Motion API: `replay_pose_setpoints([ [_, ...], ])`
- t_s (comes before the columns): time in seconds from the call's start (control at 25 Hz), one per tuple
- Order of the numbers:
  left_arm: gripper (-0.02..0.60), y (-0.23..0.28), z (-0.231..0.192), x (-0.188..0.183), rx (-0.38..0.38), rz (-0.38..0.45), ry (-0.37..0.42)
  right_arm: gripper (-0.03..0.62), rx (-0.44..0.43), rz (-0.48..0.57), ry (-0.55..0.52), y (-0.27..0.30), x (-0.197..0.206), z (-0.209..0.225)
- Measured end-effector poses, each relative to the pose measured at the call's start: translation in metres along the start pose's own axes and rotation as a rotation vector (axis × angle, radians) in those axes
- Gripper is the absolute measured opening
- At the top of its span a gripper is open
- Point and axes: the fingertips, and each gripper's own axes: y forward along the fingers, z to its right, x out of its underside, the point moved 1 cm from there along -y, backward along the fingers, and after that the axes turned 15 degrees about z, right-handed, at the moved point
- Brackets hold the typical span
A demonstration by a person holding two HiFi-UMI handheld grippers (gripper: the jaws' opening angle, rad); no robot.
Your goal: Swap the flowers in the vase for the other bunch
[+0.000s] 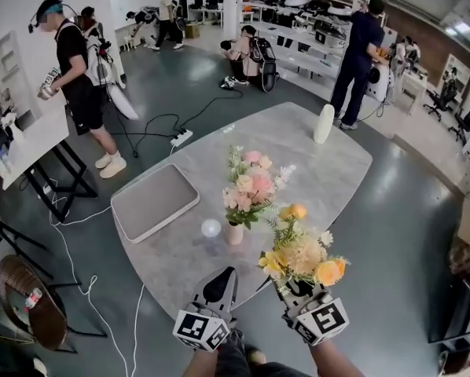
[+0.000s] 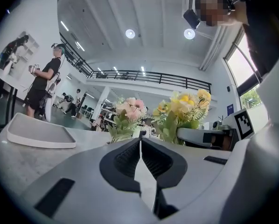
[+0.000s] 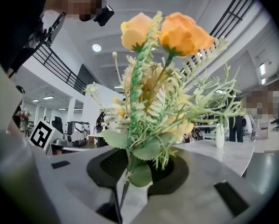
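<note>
1. Near the vase, on its side closest to you, you are holding both grippers at the table edge.
2. Your left gripper is staying... no: it is sitting with its jaws pressed together, gripping nothing, pointing toward the vase.
3. Your right gripper is clamping the stems of the yellow-orange bunch, jaws partway closed on them, blooms standing upright, right of the vase and apart from it.
4. Pink bunch is standing in the vase.
5. White ball is lying just left of the vase, grey tray lying further left.
</note>
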Motion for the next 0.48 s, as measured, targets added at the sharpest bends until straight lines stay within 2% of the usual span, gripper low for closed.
replay_pose_setpoints([
  [0.36, 0.017, 0.042, -0.024, 0.024, 0.017, -0.013, -0.014, 0.124, 0.030, -0.002, -0.022, 0.022, 0.012, 0.020],
  [0.48, 0.017, 0.050, -0.030, 0.031, 0.014, -0.011, -0.006, 0.124, 0.050, 0.002, -0.062, 0.026, 0.018, 0.024],
])
